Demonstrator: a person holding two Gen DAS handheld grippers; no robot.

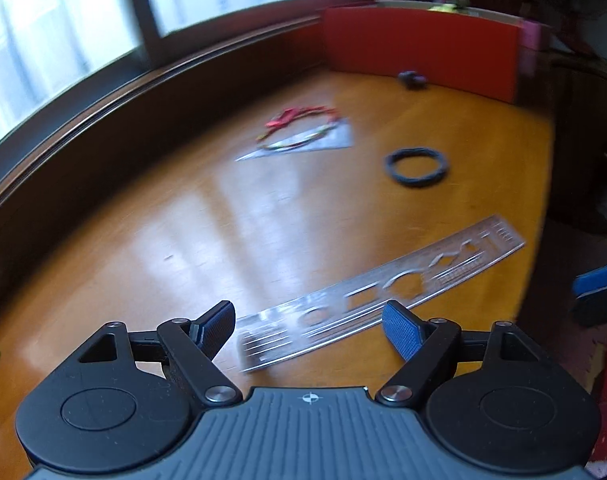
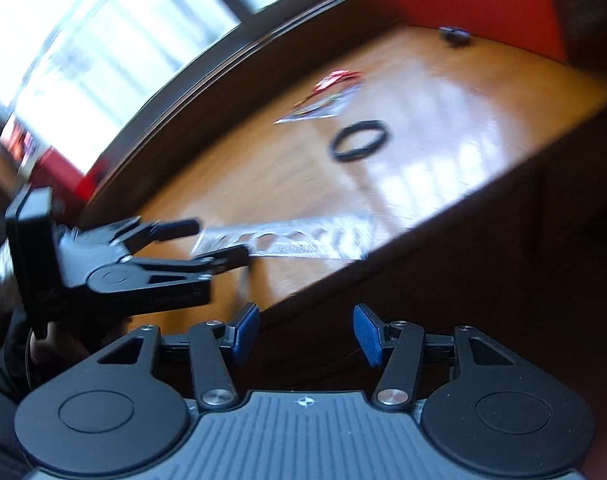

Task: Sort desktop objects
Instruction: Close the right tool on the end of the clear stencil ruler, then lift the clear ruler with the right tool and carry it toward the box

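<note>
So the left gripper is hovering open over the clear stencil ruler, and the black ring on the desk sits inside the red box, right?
Not quite. The black ring lies on the bare desk, apart from the red box, as the left wrist view shows. The left gripper is indeed open over the clear stencil ruler.

Daylight pours through the windows [image 1: 63, 32], overexposed in both views, and glares white off the wooden desk [image 1: 223, 220]. Motion blur smears everything; fisheye bends the edges.

No text can be read (frames blurred)
</note>
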